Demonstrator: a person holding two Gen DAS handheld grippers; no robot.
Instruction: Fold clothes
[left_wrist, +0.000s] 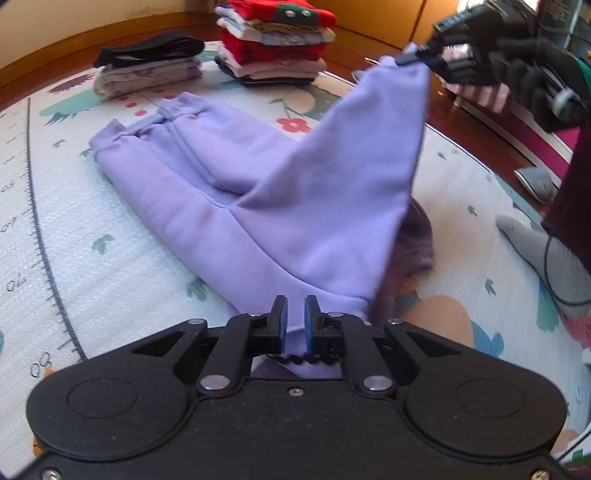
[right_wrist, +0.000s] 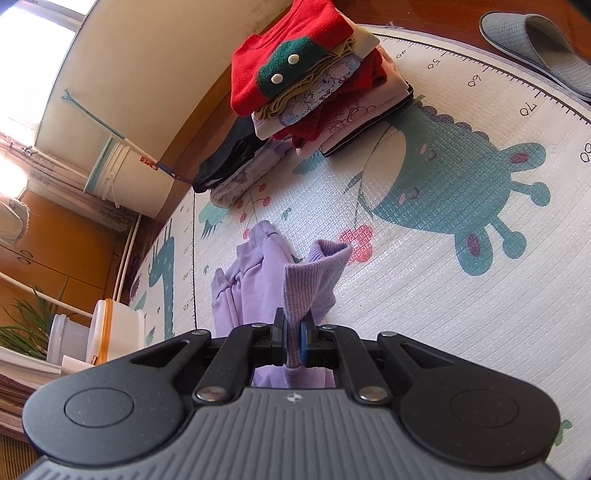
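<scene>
**Lilac fleece garment, mid-fold on play mat**

Item: soft lilac fleece garment with ribbed cuffs (left_wrist: 258, 192), lying lengthwise on the white cartoon-printed foam play mat (left_wrist: 110, 277), one part raised off the mat in a peak.

Hold, right: right gripper (right_wrist: 293, 338), jaws pressed together on a ribbed cuff (right_wrist: 314, 273), carrying it high above the body of the garment.

Hold, left: left gripper (left_wrist: 295, 321), low at the near hem, jaws spread a little with cloth between and beneath them; whether they bite it cannot be told.

Handling note (judgement): carry the raised cuff across to lie flat over the body, keep the near hem pinned so the fleece does not drag, lower before letting go, then smooth.

Surroundings: tall stack of folded clothes topped by a red knit (left_wrist: 277, 40); smaller stack topped in black (left_wrist: 147, 62); both well apart at the mat's far edge. Grey slipper (right_wrist: 535, 48) beyond it.
</scene>
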